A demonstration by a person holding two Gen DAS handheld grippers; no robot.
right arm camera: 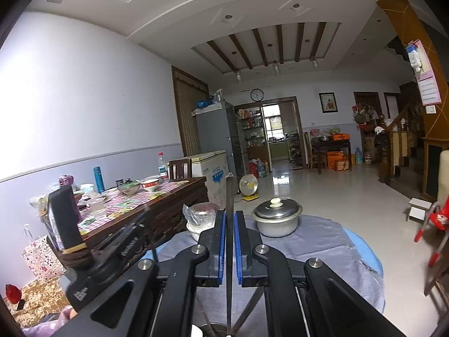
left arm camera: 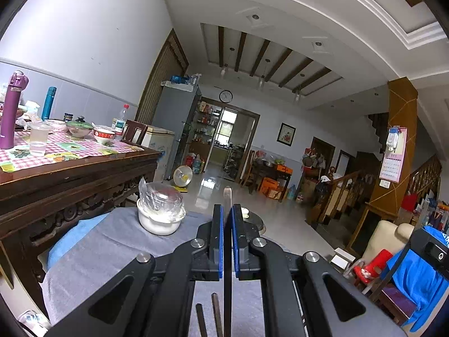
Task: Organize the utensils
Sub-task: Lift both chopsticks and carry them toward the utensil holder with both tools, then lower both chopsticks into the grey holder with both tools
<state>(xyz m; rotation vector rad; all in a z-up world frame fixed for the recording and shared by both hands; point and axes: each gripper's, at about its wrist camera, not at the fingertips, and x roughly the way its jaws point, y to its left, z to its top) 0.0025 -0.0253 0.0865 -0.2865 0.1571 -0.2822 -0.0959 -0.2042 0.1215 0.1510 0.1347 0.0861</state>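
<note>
My left gripper [left arm camera: 227, 210] is shut on a flat metal utensil handle [left arm camera: 227, 196] that sticks up past the fingertips, above a small round table with a grey cloth [left arm camera: 112, 241]. My right gripper [right arm camera: 230, 216] is shut on a dark thin utensil [right arm camera: 229, 191] that points up between the blue pads. Two more dark utensil handles [left arm camera: 209, 317] lie on the cloth under the left gripper. The left gripper's body [right arm camera: 84, 241] shows at the left of the right wrist view.
A white bowl holding a plastic-wrapped glass [left arm camera: 160, 210] stands on the cloth at left. A lidded metal pot [right arm camera: 276, 216] stands at the far side. A dark wooden dining table [left arm camera: 70, 165] with bottles and bowls stands at left. A red chair [right arm camera: 435, 224] is at right.
</note>
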